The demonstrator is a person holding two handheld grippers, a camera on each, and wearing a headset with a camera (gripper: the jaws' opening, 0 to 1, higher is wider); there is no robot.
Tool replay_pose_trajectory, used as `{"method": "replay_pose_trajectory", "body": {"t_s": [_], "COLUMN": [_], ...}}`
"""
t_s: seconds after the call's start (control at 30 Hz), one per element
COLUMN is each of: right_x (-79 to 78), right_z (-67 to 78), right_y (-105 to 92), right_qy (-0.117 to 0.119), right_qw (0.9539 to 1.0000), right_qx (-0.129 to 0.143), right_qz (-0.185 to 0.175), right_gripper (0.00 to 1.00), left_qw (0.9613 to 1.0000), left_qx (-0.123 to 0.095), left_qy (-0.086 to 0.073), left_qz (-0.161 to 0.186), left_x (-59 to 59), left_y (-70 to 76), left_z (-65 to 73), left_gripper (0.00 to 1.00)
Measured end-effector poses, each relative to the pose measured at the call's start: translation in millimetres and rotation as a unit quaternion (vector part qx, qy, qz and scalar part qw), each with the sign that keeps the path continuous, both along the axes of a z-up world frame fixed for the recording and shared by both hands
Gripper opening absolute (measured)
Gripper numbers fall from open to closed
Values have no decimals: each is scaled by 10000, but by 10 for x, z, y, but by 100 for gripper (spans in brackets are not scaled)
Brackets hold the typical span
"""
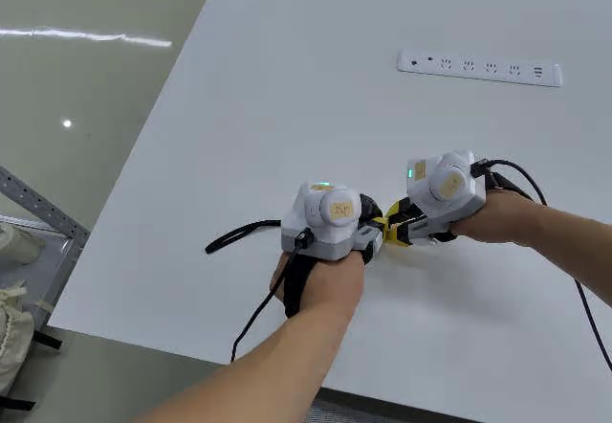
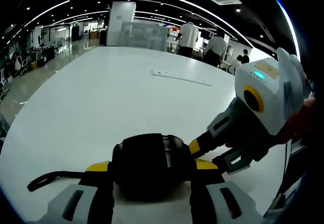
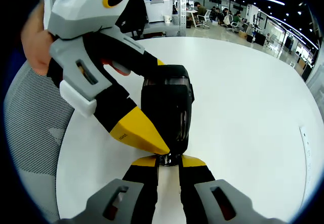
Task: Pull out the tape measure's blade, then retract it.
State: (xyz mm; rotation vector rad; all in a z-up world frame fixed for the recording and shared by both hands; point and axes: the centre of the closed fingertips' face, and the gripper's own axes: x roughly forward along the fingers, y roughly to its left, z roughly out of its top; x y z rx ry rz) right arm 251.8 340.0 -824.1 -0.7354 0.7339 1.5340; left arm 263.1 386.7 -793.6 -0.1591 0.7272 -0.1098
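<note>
**Both claws on the tape measure at the near edge of the table**

White table (image 1: 287, 107) spreads wide under an open office, and the work sits close to its near edge.

In the left gripper view, the left gripper (image 2: 152, 165) is clamped on the tape measure (image 2: 152, 155). Its yellow-tipped jaws press against the two sides of the black case, which lies on the table. In the right gripper view, the right gripper (image 3: 169, 160) has its jaws drawn narrow, pinched on the small dark blade end (image 3: 169, 157) at the mouth of the case (image 3: 167, 102). The yellow tips sit hard against the case.

From the head view, the left gripper (image 1: 375, 228) and the right gripper (image 1: 394, 226) meet nose to nose, each held in a hand. A black wrist strap (image 1: 239, 234) trails across the table away from the left gripper. Well beyond them, toward the far side, lies a white power strip (image 1: 478, 67).
</note>
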Motion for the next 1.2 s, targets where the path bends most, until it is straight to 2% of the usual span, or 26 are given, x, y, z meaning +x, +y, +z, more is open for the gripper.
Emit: {"method": "replay_pose_trajectory", "body": {"t_s": [0.4,0.93,1.1,1.2], "right_x": [-30,-2,32,32], "right_z": [17,-41,-36,-36], "right_y": [7,-5,-10,-25], "right_qy": [-13,-203,-213,-192], "right_qw": [9999,9997,9994,9991], "right_qx": [-57,-154,-102,-67], "right_qz": [-91,-68,-268,-368], "right_gripper": [13,14,18,20], "left_qw": [10000,10000,9998,9997], "left_qx": [15,43,133,98], "left_qy": [-9,-56,-48,-66], "left_qz": [-20,-23,-148,-212], "left_x": [3,5,-8,-13], "left_y": [-5,-7,-13,-24], "left_z": [2,5,-5,-1], "left_gripper": [58,60,60,60]}}
